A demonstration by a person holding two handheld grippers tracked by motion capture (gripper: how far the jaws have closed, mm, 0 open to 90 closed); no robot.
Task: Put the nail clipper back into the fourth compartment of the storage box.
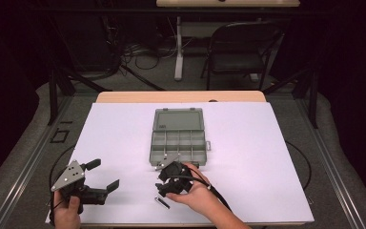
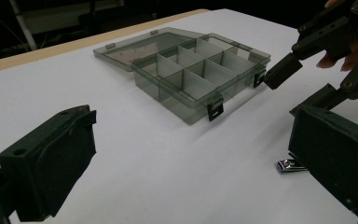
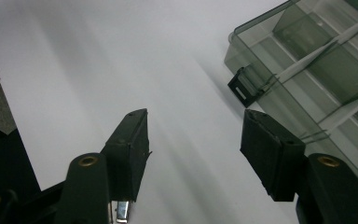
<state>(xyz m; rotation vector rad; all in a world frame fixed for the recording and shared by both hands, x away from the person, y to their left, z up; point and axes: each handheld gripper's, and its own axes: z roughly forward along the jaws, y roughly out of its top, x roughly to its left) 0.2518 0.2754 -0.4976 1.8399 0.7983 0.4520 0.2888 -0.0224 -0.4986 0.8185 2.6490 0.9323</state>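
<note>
From above, an open compartment box (image 1: 177, 136) sits mid-worktop (image 1: 267, 167). A small metal clip (image 1: 162, 202) lies near the front edge, just beside the right tool (image 1: 171, 179). The left tool (image 1: 102, 175) waits at the front left corner.

Left tool view: jaws spread wide, empty.

Right tool view: jaws wide apart, holding nothing. Likely next is picking up the clip, with nothing in the way.

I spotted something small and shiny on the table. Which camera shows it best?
The left gripper view: the small metal piece lies in plain sight, its right end hidden. The high view shows it tiny; the right gripper view shows a sliver.
</note>
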